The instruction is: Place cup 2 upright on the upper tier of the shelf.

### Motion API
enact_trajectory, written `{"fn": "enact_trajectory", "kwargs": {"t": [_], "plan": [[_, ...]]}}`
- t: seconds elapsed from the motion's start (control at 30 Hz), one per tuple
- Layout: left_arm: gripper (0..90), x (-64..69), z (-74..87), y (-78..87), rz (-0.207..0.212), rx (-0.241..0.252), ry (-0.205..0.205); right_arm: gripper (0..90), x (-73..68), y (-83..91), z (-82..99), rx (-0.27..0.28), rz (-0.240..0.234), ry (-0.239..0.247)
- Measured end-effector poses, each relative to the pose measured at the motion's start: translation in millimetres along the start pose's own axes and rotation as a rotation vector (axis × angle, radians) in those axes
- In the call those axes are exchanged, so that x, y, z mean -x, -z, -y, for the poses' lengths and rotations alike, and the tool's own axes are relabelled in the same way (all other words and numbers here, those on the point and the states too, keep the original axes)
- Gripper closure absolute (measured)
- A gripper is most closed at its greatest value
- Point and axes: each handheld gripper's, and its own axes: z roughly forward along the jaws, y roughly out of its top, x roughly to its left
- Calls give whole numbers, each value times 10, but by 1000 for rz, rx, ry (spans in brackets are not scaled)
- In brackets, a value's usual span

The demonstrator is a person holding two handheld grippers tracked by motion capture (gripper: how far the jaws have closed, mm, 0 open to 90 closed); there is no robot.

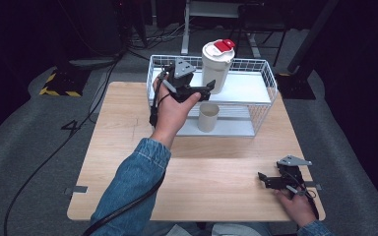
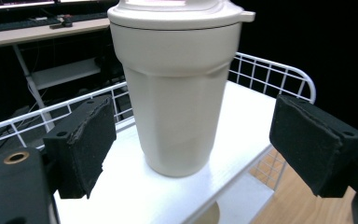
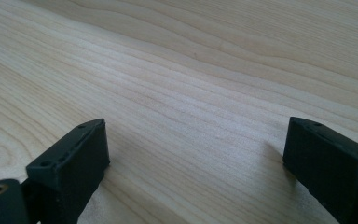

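Tongs count 2 - left tongs (image 1: 207, 89) up at the white wire basket (image 1: 270, 78), right tongs (image 1: 263, 181) low over the wooden table (image 1: 128, 147) near its front right corner. Left tongs are open: in the left gripper view both black pads (image 2: 81, 142) stand wide apart with the tumbler (image 2: 179, 93) between them, a clear gap on each side, no contact. Right tongs are open too, nothing between the jaws; in the right gripper view bare wood grain lies under them. Cups count 2 - 1 tall tumbler and 1 small cup (image 1: 208, 117). Basket count 1, white shelf (image 1: 246, 88) count 1, table count 1. Tumbler stands upright on the white shelf inside the basket, toward its left half, just beside the tips of the left tongs. Look of it: cream, plain, tapering toward the base, faint faceted edge around the upper body, wider cream lid (image 1: 218, 49) with a small lip at the rim and 1 red flap (image 1: 224, 45) on top. Small cup is cream as well, open-topped, upright on the lower level under the shelf, in front of and below the tumbler. Person's left arm wears a blue denim sleeve (image 1: 133, 182), and 1 black cable (image 1: 123, 209) trails along it.
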Motion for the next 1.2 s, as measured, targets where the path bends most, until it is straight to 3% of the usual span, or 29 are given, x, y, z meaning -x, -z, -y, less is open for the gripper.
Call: {"fn": "enact_trajectory", "kwargs": {"t": [0.3, 0.87, 1.0, 1.2], "plan": [[152, 96, 116, 294, 11, -16, -28, 69, 0, 0, 0, 0, 0, 1], [152, 87, 443, 822, 30, -41, -15, 69, 1, -1, 0, 0, 0, 2], [152, 94, 558, 911, 36, -63, -28, 69, 1, 0, 0, -1, 0, 2], [152, 81, 797, 999, 46, -95, -12, 70, 1, 0, 1, 0, 0, 3]]}}
